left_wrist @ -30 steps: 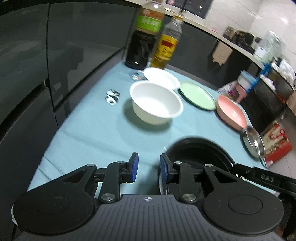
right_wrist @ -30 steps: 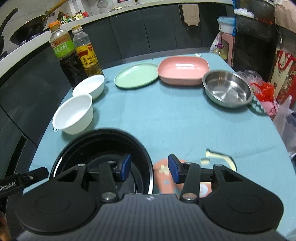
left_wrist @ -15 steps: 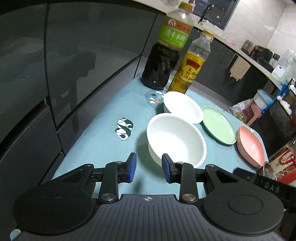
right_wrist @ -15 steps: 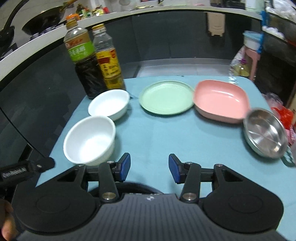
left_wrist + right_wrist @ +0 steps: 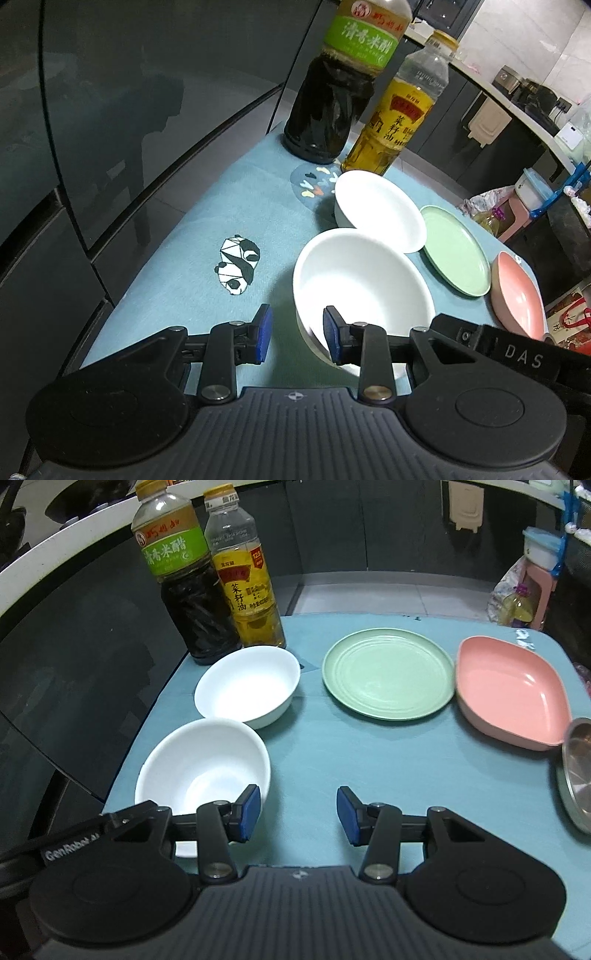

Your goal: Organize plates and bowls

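Near white bowl [image 5: 364,291] straddled at its rim by left gripper [image 5: 297,339], jaws parted, nothing clamped; right gripper [image 5: 299,814] released, beside it.

Table [image 5: 406,775] cloth: teal-blue, with a black-and-white geometric panda print [image 5: 237,265] left of centre in the left wrist view. Two bowls, near bowl [image 5: 203,764] and far bowl [image 5: 247,683], plain white. Round plate [image 5: 388,674]: pale green, concentric rings. Squarish dish [image 5: 509,694]: salmon pink. Metal bowl [image 5: 576,775] at right edge: bare steel. Vinegar bottle [image 5: 184,590]: dark liquid, green label. Oil bottle [image 5: 247,583]: amber, yellow-red label, yellow cap. Tongs pads [image 5: 249,812]: blue on black.
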Available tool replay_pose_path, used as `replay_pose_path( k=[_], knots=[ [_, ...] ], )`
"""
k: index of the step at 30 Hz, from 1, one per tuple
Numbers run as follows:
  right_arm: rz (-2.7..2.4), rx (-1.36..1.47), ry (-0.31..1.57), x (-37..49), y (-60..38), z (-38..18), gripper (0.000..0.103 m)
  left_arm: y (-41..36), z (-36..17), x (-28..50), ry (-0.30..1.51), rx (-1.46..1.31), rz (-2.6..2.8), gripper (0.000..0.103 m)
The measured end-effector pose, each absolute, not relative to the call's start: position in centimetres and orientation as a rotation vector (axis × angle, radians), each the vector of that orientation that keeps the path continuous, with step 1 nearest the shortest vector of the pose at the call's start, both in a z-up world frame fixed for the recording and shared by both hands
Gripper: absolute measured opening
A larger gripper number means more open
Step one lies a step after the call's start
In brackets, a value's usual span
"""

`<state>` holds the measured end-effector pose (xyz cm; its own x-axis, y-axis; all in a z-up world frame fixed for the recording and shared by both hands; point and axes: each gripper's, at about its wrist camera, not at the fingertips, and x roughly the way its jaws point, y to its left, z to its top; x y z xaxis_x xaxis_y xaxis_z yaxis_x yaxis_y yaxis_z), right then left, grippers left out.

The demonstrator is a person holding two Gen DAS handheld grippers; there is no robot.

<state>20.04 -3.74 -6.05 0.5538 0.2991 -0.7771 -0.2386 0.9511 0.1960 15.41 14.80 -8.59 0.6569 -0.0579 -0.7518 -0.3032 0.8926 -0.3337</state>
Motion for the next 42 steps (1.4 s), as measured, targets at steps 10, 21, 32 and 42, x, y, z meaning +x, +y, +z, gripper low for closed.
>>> replay_pose_path(
  k=[10, 21, 32, 42],
  knots=[
    [0.324, 0.025, 0.997, 22.1, -1.8, -8.1, 0.038, 14.8, -10.4, 17.1, 0.884, -0.454, 0.122, 0.027],
    [0.371, 0.019, 0.997, 21.9, -1.2, -8.6, 0.001, 13.0, -9.6, 16.2, 0.828, -0.336, 0.06, 0.013],
    [0.37, 0.048, 0.939, 19.0, -3.3, -5.9, 0.001, 11.5, -6.8, 13.1, 0.771, -0.33, 0.023, 0.013],
    [0.362, 0.085, 0.89, 15.0, -5.7, -4.4, 0.004, 9.2, -4.9, 9.4, 0.731, -0.297, -0.019, 0.013]
  ],
)
